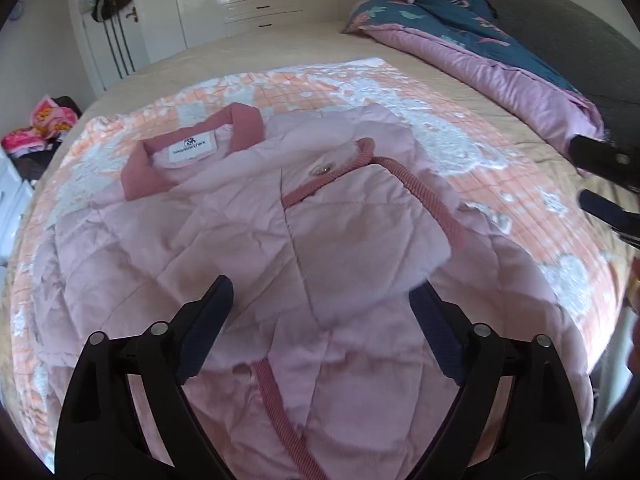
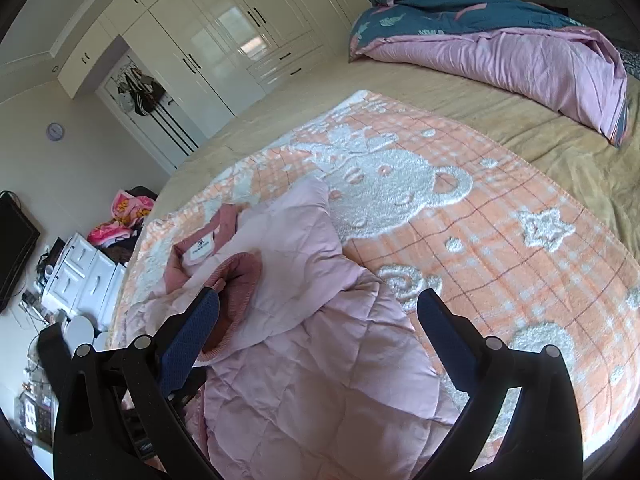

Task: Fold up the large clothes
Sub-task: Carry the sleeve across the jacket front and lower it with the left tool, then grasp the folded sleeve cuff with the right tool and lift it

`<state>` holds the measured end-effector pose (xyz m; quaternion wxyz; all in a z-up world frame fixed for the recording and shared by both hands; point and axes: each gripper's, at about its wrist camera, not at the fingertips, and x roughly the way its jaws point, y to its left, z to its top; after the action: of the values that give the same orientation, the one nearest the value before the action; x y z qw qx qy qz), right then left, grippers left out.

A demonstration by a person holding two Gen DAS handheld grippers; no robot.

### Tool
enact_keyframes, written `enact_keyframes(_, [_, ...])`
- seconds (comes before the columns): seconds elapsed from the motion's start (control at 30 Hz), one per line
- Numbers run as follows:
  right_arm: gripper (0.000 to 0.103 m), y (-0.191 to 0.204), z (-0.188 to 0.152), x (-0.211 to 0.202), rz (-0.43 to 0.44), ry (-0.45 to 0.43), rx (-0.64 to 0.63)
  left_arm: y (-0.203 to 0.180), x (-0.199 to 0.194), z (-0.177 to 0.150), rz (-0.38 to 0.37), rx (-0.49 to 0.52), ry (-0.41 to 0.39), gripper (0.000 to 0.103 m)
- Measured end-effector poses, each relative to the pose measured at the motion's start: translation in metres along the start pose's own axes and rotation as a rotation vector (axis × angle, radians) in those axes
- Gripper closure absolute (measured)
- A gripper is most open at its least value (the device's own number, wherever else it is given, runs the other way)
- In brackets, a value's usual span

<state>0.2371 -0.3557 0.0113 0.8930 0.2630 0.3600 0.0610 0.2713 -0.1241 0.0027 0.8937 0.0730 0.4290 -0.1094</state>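
A pale pink quilted jacket [image 1: 192, 248] [image 2: 320, 392] lies front up on the bed, its darker pink collar [image 1: 144, 178] and white label at the far end. One sleeve [image 1: 360, 216] is folded across the chest, and its ribbed cuff [image 2: 240, 284] rests near the collar. My left gripper [image 1: 322, 288] hovers over the chest with its jaws wide apart; the sleeve's end lies under the gap, untouched by the pads. My right gripper [image 2: 318, 296] [image 1: 592, 184] is open above the jacket's shoulder, its left finger [image 2: 192, 332] beside the cuff.
The jacket rests on an orange-and-white bear blanket [image 2: 500, 208] [image 1: 500, 168] over a beige sheet. A teal and pink duvet [image 2: 500, 48] is bunched at the head of the bed. White wardrobes [image 2: 224, 28], a drawer unit [image 2: 84, 276] and a clothes pile [image 2: 120, 220] stand beyond the far side.
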Motion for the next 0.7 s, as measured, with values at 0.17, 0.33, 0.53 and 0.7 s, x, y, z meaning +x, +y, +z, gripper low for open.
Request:
enact_keyframes(0.17, [0.004,0.017,-0.009,0.014,0.019,0.042,-0.031,0.030,-0.024,-0.004,-0.027,-0.070,-0.030,0.011])
enact_keyframes(0.33, [0.004,0.039,-0.023,0.035,0.040,0.107,-0.074,0.078,-0.043,-0.003,0.031,-0.168,-0.057,0.009])
enact_keyframes(0.53, [0.004,0.068,-0.045,0.062,0.068,0.184,-0.119,0.137,-0.057,-0.008,0.102,-0.295,-0.075,0.009])
enact_keyframes(0.7, [0.004,0.083,-0.064,0.089,0.057,0.242,-0.137,0.182,-0.070,-0.020,0.130,-0.399,-0.097,0.009])
